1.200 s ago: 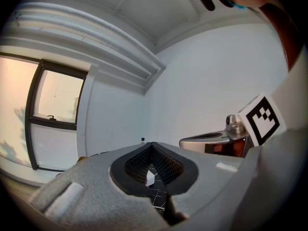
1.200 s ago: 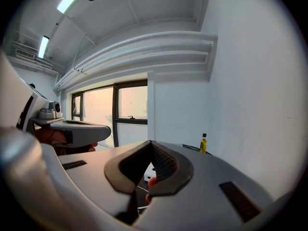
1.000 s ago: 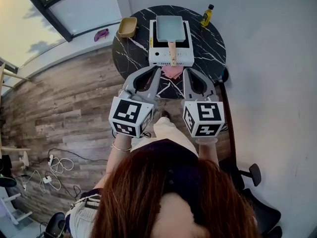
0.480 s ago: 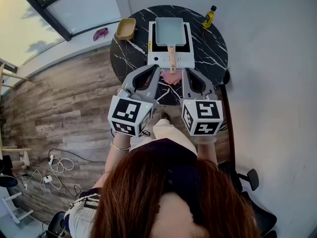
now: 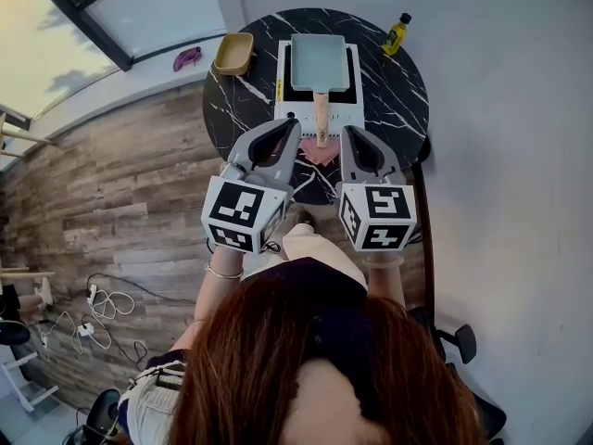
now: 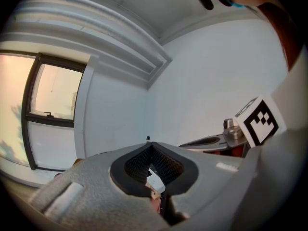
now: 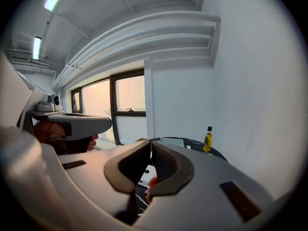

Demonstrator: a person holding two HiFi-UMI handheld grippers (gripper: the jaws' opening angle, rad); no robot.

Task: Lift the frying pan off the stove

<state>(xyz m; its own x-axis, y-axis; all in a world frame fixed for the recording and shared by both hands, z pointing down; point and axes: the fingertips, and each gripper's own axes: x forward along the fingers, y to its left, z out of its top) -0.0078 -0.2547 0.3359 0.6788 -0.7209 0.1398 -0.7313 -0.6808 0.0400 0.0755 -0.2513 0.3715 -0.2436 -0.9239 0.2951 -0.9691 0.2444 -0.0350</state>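
At 12 o'clock from us, on the white stove (image 5: 344, 114) atop the round marble worktop (image 5: 246, 102), sits the rectangular frying pan (image 5: 320, 61), its wooden handle (image 5: 321, 119) running back toward 6 o'clock. Left tongs (image 5: 290, 126) and right tongs (image 5: 348, 133), both closed and empty, flank the handle's end; we judge neither clearly nearer.

centre: my way to the pan handle (image 5: 321, 117) lies open between left tongs (image 5: 293, 128) and right tongs (image 5: 348, 133) | upper left: bowl (image 5: 234, 53) near stove (image 5: 295, 109) | upper right: bare table (image 5: 394, 91), bottle (image 5: 396, 34) at rim
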